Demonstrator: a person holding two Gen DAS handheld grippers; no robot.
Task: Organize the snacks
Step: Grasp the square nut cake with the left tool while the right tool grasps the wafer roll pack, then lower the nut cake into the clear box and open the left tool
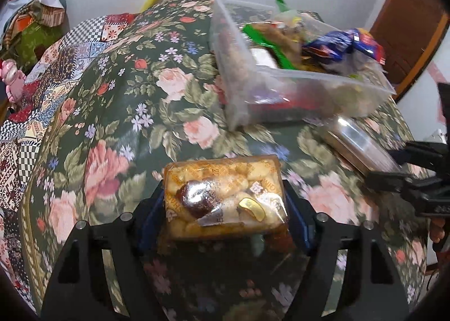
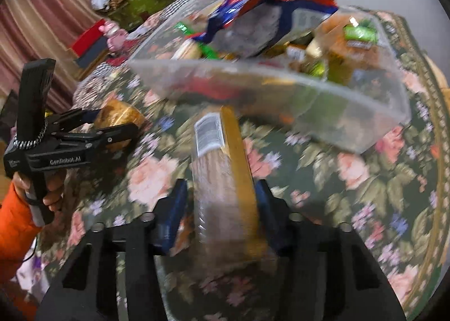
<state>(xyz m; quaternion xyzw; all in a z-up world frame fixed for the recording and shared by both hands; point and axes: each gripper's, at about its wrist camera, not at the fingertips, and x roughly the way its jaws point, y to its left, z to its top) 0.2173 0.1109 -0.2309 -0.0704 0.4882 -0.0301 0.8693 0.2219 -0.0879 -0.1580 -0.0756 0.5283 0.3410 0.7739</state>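
Snacks fill the clear plastic bin (image 1: 281, 82) that stands toward the far right of the bench, whose floral cloth (image 1: 126, 124) covers all of the top that we can see. Going left to right in the left wrist view, we first meet a heap of patterned fabric and a pink toy (image 1: 11, 79) off the bench's left edge. Then comes our left tool (image 1: 225, 203), its blue-padded fingers closed on either side of a clear-wrapped pack of golden fried snacks (image 1: 225, 197) with a dark red sweet on top. The pack is held above the cloth, nearer to us than the bin. Further right lies the bin itself, heaped with wrappers, among them a green packet (image 1: 258, 37) and a blue and red bag (image 1: 343, 42) standing above the rim. At the far right edge our right tool (image 1: 393, 163) reaches in, gripping a long clear packet (image 1: 354, 141) just beside the bin's near wall.

In the right wrist view, blurred, the left tool (image 2: 112, 127) shows at the left with the golden pack (image 2: 121, 115) between its fingers, held by a hand (image 2: 50, 191) in an orange sleeve. In the middle our right tool (image 2: 222, 203) is clamped on a long biscuit packet (image 2: 222, 180) with a yellow edge and a white label, pointing at the bin (image 2: 365, 113). The blue and red bag (image 2: 261, 17) rides on top of the bin's contents.
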